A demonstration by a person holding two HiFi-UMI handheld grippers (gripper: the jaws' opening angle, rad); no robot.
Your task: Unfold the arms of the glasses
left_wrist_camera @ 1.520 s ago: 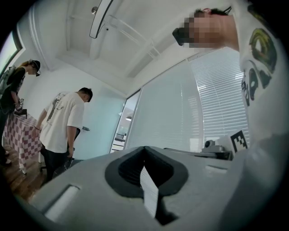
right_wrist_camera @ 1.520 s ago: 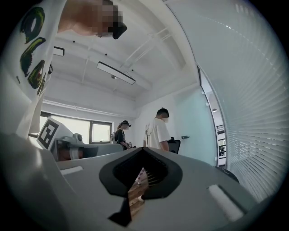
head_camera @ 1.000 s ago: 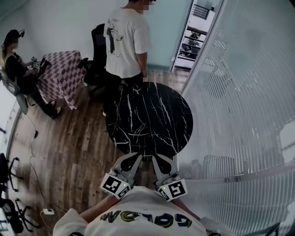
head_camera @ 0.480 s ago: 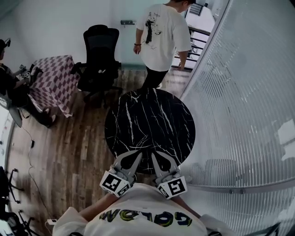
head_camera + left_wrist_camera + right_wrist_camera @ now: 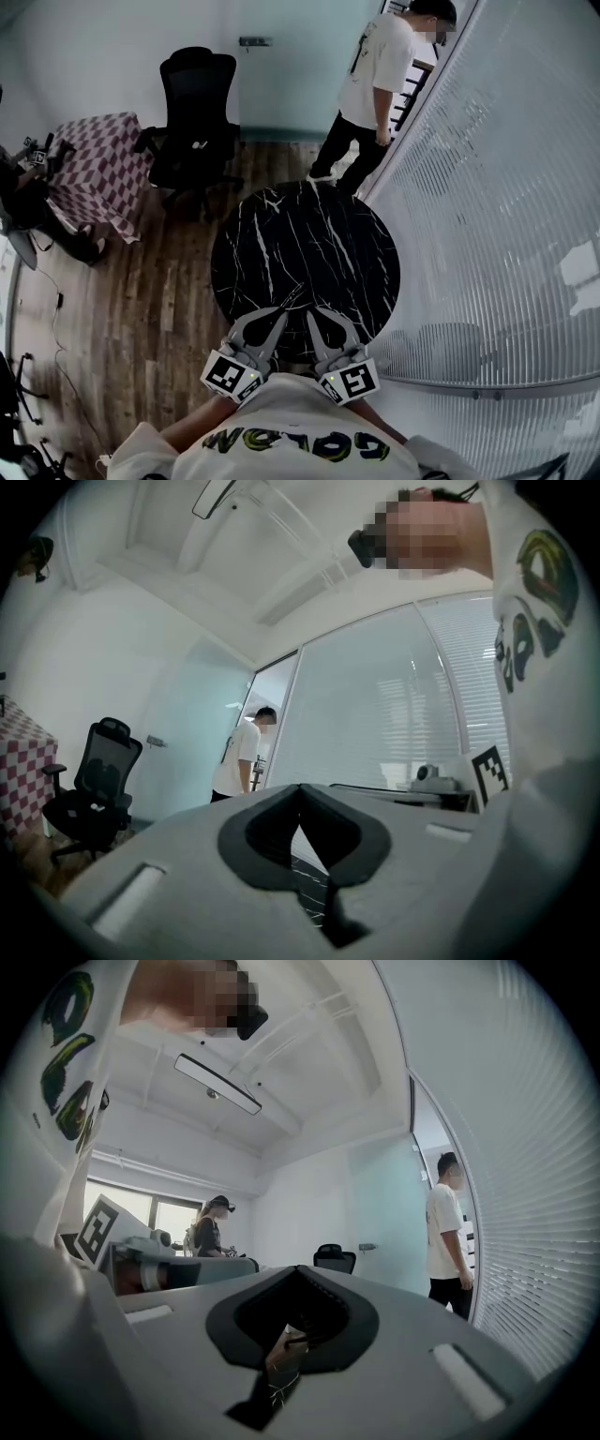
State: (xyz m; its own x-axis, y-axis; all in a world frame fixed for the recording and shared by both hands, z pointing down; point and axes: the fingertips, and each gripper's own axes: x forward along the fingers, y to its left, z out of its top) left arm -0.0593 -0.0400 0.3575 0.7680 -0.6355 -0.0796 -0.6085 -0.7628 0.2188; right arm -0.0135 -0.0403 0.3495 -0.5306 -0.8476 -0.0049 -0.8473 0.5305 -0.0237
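Observation:
A round black marble table (image 5: 309,239) stands in front of me in the head view. Near its front edge lies a thin dark shape (image 5: 292,296) that may be the folded glasses; it is too small to make out. My left gripper (image 5: 279,315) and right gripper (image 5: 315,313) are side by side at the table's near rim, both shut with nothing in them. The thin shape lies just beyond and between their tips. In the left gripper view the left gripper (image 5: 300,789) has its jaws met, with marble showing below the tips. The right gripper (image 5: 298,1269) is likewise shut.
A black office chair (image 5: 192,112) and a checkered table (image 5: 94,169) stand at the back left on the wood floor. A person in a white shirt (image 5: 375,84) stands at the doorway, back right. A glass wall with blinds (image 5: 497,234) runs along the right.
Both grippers have come forward to the table's near rim, still shut. The person in the white shirt has walked from the table's far side to the doorway at the back right.

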